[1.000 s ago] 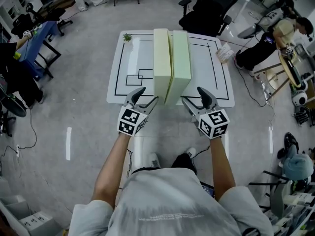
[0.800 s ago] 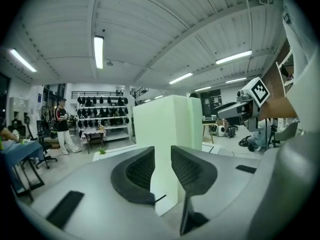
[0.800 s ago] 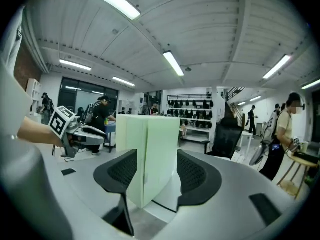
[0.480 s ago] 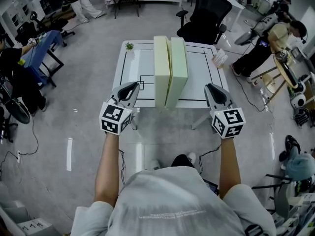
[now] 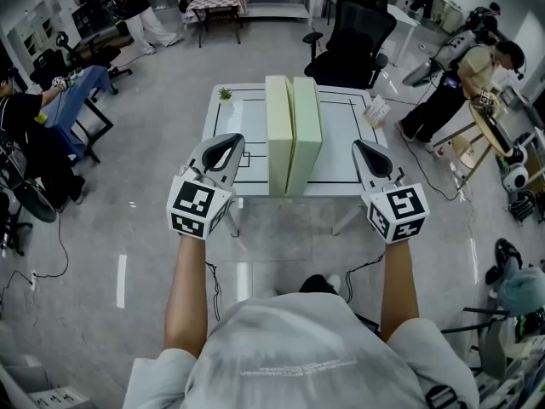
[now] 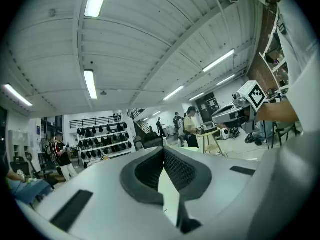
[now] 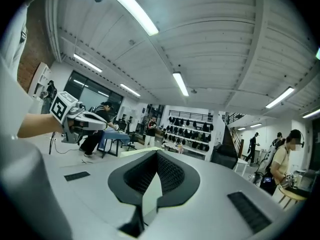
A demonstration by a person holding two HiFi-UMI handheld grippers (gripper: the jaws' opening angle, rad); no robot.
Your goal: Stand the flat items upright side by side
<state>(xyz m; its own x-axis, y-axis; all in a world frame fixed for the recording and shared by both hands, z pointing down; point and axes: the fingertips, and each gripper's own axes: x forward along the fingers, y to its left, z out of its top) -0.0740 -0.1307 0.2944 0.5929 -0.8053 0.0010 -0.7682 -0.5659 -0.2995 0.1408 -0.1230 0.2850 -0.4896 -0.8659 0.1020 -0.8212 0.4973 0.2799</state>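
Observation:
Two thick foam slabs stand upright side by side on the white table [image 5: 341, 109]: a pale yellow slab [image 5: 278, 130] on the left and a pale green slab [image 5: 307, 126] on the right, touching along their length. My left gripper [image 5: 226, 143] is held up to the left of the slabs, apart from them, shut and empty. My right gripper [image 5: 366, 149] hovers to their right, also shut with nothing in it. In the left gripper view the left gripper [image 6: 164, 153] has its pads pressed together, and in the right gripper view so does the right gripper [image 7: 157, 155]; both point up at the ceiling.
A small green plant [image 5: 225, 94] sits at the table's far left corner and a booklet [image 5: 375, 109] at its right edge. A black office chair [image 5: 353, 32] stands behind the table. People and desks ring the room.
Both grippers have gone from open beside the slabs' near ends to shut. They have pulled back toward me, spread apart and tilted upward. The slabs stay upright.

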